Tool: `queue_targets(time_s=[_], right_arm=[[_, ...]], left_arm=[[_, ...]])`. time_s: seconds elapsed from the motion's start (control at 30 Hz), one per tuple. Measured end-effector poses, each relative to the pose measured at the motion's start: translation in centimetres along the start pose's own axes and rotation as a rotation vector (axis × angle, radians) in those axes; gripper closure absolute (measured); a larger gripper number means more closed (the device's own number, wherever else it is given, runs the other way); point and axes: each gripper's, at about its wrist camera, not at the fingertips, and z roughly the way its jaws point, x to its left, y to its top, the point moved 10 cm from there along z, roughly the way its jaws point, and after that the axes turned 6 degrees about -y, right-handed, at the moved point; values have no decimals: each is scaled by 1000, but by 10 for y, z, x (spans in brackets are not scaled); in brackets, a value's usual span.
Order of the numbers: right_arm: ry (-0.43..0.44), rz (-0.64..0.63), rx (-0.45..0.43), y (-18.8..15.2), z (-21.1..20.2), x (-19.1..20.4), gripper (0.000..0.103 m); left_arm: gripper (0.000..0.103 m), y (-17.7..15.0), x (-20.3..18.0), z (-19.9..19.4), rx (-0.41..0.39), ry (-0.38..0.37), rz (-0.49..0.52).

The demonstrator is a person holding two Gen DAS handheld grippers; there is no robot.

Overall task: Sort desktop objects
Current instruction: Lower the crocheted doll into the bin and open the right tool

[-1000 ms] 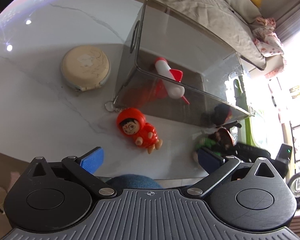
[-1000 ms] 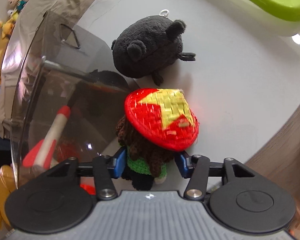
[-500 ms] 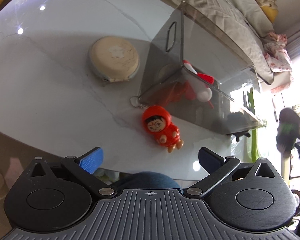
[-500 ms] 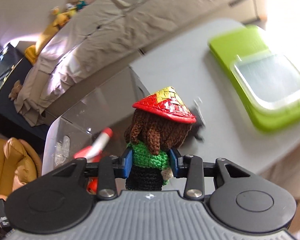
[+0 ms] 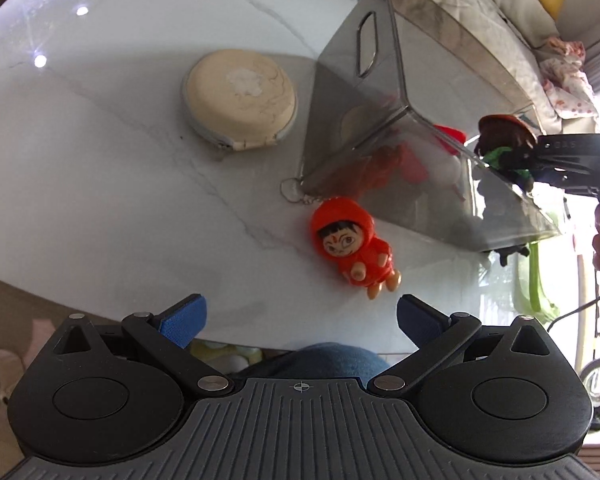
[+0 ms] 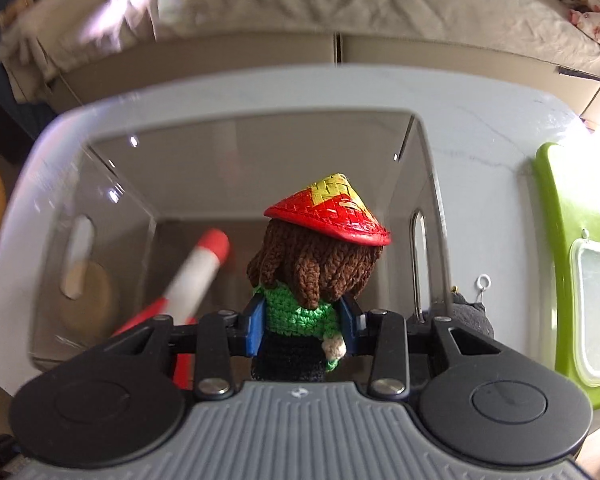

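Counted on the white marble table (image 5: pixel 100 168), left to right: one round beige pouch (image 5: pixel 240 98), one clear grey bin (image 5: pixel 412 120), one red-hooded figure (image 5: pixel 350 246) lying face up just before the bin, its key ring at the bin's corner. One red-and-white rocket (image 6: pixel 198 276) lies inside the bin. One black plush (image 6: pixel 466 314) sits outside the bin's right wall; one green lidded box (image 6: pixel 572 248) stands further right.

Left gripper (image 5: pixel 298 318): fingers apart, holding nothing, above the table's near edge.

Right gripper (image 6: pixel 302 330): clamped on one crochet doll (image 6: pixel 314 272) in a red-and-yellow hat, held upright over the bin's near rim.

Room: a bed (image 6: pixel 340 4) with beige bedding lies behind the table.
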Motion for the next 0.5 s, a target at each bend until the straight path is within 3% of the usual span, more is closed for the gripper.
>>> queue_targets(time_s=[0.1,0.4,0.5], right_arm=[[-46,-51,78,-12,23,9,61],[-32,-42,28,-15,5,6,55],[-26,-38,10,-14,-1,5,44]], left_arm=[[0,1,1,8,16,15,16],[0,5,-8,27,38,33,55],[0,4,-14,32,43,34,60]])
